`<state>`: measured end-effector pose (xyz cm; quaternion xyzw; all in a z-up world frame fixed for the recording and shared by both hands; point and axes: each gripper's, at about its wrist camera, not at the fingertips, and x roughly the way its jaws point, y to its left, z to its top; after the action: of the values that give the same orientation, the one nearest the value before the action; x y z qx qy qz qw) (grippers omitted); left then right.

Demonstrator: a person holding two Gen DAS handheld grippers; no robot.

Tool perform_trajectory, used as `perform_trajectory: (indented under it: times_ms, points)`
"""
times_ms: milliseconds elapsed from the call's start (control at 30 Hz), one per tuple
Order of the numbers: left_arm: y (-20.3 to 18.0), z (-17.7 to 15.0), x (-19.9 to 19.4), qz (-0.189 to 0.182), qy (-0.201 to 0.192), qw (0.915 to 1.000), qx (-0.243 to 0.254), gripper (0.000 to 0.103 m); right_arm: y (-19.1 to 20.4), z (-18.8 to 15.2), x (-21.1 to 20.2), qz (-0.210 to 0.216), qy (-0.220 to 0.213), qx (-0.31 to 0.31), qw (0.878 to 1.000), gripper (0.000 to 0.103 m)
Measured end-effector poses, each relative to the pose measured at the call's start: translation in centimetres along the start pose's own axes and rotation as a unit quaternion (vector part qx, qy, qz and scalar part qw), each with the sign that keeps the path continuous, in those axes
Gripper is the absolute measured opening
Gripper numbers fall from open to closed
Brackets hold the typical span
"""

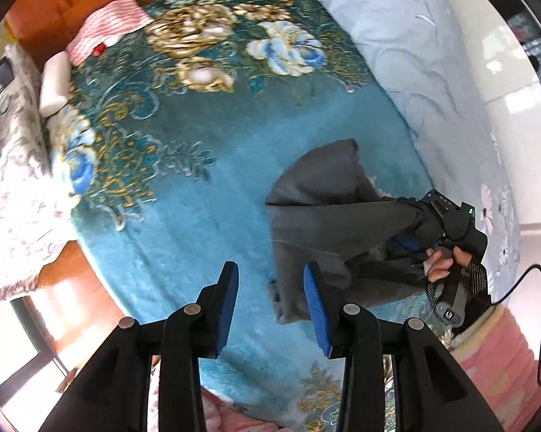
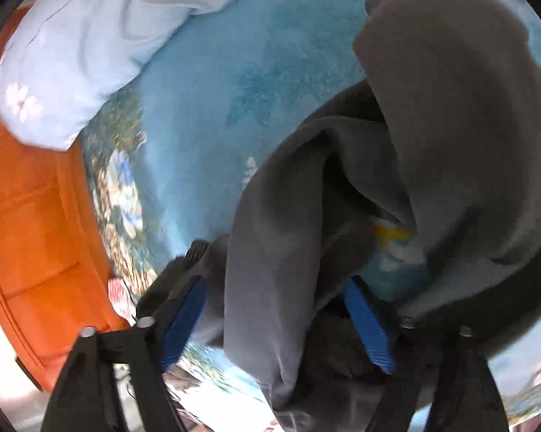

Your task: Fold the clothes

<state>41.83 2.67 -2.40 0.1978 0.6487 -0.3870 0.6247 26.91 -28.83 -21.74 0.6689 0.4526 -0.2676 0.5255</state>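
- Left gripper (image 1: 270,304): matte black plastic linkage arms, round silver rivets, ribbed blue pads.
- Right gripper (image 2: 275,324): same black arms, silver rivets, blue ribbed pads.
- Person's hand (image 1: 446,257): black fingerless mesh glove; grey handle, thin black cable trailing behind.

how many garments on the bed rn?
1 to fold: a grey garment bunched at the blanket's near right, draped between the right gripper's fingers. The striped cloth by the headboard may be another; more could be hidden.
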Motion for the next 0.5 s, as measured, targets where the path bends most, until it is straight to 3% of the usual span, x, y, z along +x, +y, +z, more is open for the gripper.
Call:
perform_trajectory:
  times_ms: [67, 133, 200, 367, 500]
  points:
    - [0.8, -0.1, -0.3, 0.005, -0.001, 0.9999, -0.011, 0.038, -0.5, 0.4, 0.7, -0.005, 0.011, 0.016, 1.0, 0.058]
    - [1.5, 0.0, -0.7, 0.008, -0.003, 0.9998, -0.017, 0.038, -0.9, 0.6, 0.7, -0.004, 0.019, 0.026, 0.999, 0.03]
    - [1.9, 0.0, -0.9, 0.009, -0.004, 0.9998, -0.02, 0.038, -0.7, 0.6, 0.3, 0.007, 0.022, 0.017, 1.0, 0.017]
    - [1.9, 0.2, -1.4, -0.004, -0.006, 0.9997, -0.023, 0.038, 0.9, -0.6, -3.0, 0.059, 0.004, -0.029, 0.998, 0.012]
    - [1.0, 0.2, -2.0, -0.018, -0.008, 0.9998, -0.008, 0.038, 2.6, -2.5, -7.8, 0.122, -0.027, -0.076, 0.989, 0.012]
